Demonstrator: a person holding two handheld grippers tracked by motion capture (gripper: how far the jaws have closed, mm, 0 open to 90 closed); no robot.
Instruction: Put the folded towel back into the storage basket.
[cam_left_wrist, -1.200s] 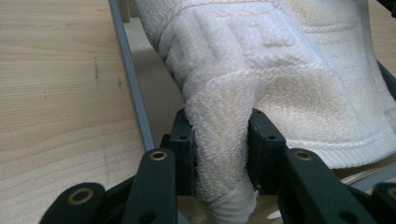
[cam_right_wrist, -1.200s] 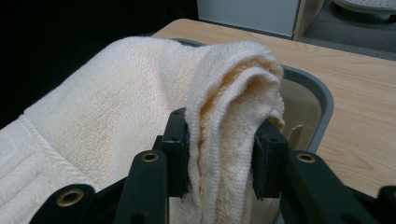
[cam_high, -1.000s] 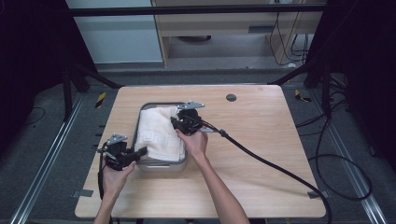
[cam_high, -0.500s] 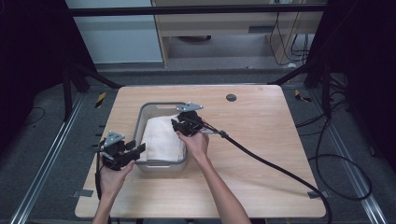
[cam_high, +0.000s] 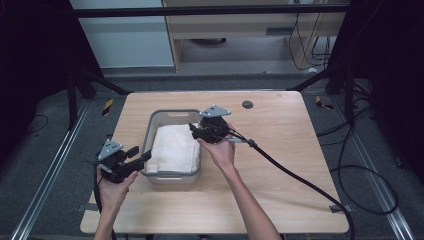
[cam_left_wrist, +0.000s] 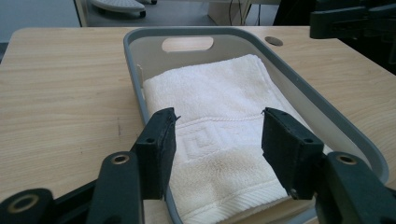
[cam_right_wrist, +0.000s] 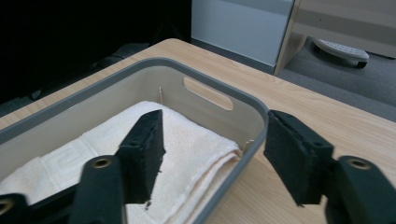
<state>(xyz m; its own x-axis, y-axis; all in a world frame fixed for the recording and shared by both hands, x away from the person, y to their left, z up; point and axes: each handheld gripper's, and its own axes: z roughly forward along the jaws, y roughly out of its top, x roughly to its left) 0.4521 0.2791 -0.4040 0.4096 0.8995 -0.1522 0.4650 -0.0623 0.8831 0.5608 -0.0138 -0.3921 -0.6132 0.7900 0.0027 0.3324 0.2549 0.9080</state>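
Note:
A grey plastic basin (cam_high: 167, 114) stands on the wooden table, and a folded white towel (cam_high: 173, 148) lies inside it. My left gripper (cam_high: 141, 158) is open at the basin's near left corner. In the left gripper view the towel (cam_left_wrist: 219, 93) lies beyond the open left gripper (cam_left_wrist: 218, 137), whose left jaw hangs over the basin rim (cam_left_wrist: 327, 109). My right gripper (cam_high: 196, 131) is open at the basin's right wall. In the right gripper view the right gripper (cam_right_wrist: 212, 149) straddles the rim (cam_right_wrist: 254, 116), one jaw over the towel (cam_right_wrist: 196, 140), the other outside it.
A thick black cable (cam_high: 300, 181) trails from the right gripper across the table to its near right edge. A small round dark grommet (cam_high: 247, 104) sits near the far edge. Bare wooden table (cam_high: 285, 145) lies right of the basin. Dark frame legs stand around the table.
The towel looks a little narrower and neater in the basin than a second ago. Both grippers have hardly moved and stay open.

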